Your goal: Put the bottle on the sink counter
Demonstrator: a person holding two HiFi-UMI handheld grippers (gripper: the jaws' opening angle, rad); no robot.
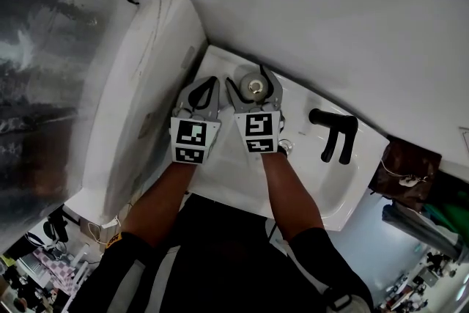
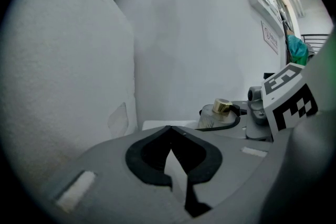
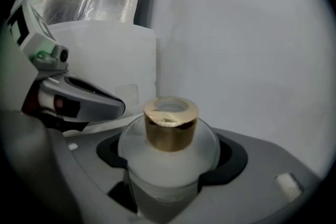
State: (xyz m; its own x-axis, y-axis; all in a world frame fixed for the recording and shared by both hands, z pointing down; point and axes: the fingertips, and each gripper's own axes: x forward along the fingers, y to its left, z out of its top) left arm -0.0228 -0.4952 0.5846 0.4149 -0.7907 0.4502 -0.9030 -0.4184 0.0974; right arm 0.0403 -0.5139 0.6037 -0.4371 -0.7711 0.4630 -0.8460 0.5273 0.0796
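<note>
A small frosted glass bottle with a gold cap stands upright between the jaws of my right gripper, whose black pads press on its round body. In the head view the bottle and right gripper are over the back left corner of the white sink counter, close to the wall. Whether the bottle's base rests on the counter is hidden. My left gripper is just to its left, shut and empty, its tips meeting. The bottle also shows beyond them.
A black faucet stands at the right of the white basin, with a metal drain behind the right gripper's marker cube. A white wall runs along the back. A white ledge borders the sink's left side.
</note>
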